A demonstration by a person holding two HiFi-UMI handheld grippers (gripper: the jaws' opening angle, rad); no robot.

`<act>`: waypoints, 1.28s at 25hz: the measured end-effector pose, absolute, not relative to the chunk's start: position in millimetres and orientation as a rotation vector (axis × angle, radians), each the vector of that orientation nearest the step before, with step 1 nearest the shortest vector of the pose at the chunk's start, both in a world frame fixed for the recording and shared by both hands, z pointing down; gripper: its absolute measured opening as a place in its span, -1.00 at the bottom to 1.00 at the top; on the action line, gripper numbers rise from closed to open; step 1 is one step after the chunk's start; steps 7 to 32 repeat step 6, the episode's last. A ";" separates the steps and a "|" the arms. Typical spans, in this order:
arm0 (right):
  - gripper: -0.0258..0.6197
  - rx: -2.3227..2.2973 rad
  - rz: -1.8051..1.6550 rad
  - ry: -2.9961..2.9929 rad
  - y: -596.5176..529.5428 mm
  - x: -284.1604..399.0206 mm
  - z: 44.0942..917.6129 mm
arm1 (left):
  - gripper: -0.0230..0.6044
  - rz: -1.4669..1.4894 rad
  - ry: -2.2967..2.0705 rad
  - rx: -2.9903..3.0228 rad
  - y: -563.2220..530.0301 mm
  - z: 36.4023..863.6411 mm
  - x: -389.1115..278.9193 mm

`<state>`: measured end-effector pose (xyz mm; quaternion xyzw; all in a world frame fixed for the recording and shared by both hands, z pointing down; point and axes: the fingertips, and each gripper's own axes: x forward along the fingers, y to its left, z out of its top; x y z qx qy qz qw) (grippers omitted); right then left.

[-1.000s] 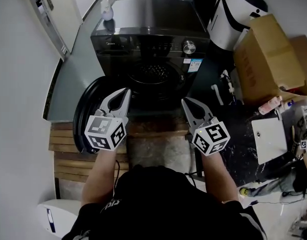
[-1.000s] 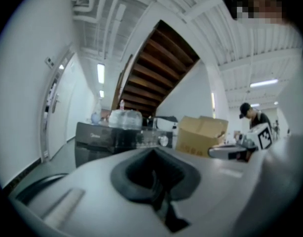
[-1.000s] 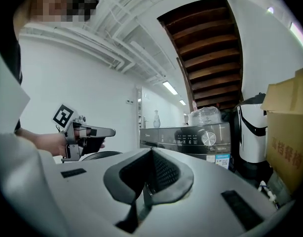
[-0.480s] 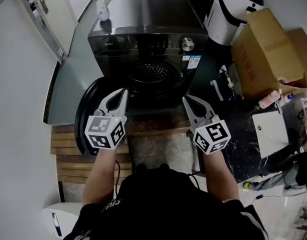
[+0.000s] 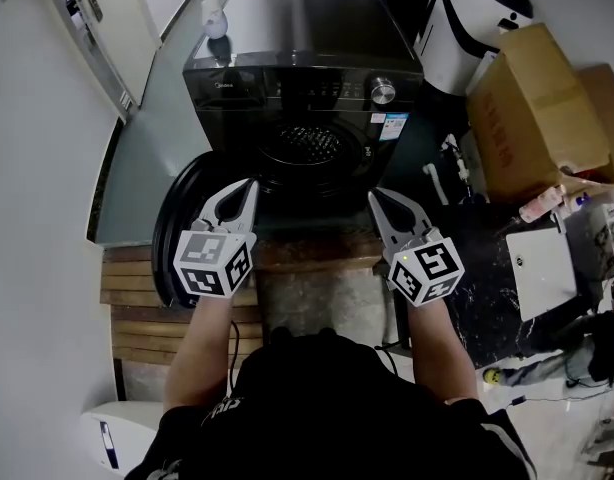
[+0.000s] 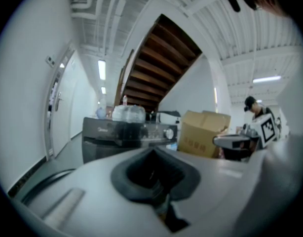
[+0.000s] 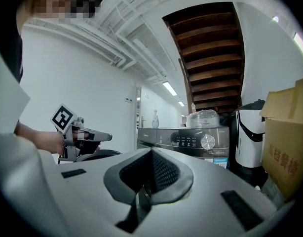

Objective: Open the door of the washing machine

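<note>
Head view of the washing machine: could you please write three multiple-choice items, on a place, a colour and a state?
1. The brown cardboard box stands where from the dark grey front-loading washing machine? A left B right C on top
2. The machine's round control knob is: A silver B red C blue
3. The machine's round door is: A shut B swung open leftward C missing
Answers: B, the box sits at its right; A, the knob gleams silver; B, the drum opening is exposed.

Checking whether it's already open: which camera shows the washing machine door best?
The head view: the door stands swung open left of the drum, most of its ring visible. The left gripper view catches only a rim arc; the right gripper view, a dark sliver.
</note>
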<state>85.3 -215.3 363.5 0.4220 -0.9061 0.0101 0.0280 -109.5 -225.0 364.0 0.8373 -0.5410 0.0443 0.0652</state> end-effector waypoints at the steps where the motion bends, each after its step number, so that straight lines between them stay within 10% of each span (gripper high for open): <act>1: -0.95 1.298 0.032 -2.798 -215.2 84.3 363.8 | -0.91 0.133 -1.634 2.527 -224.7 363.9 -110.0; 32: -0.95 1.292 0.043 -2.802 -215.1 83.3 366.2 | -0.91 0.137 -1.631 2.528 -223.6 363.6 -110.3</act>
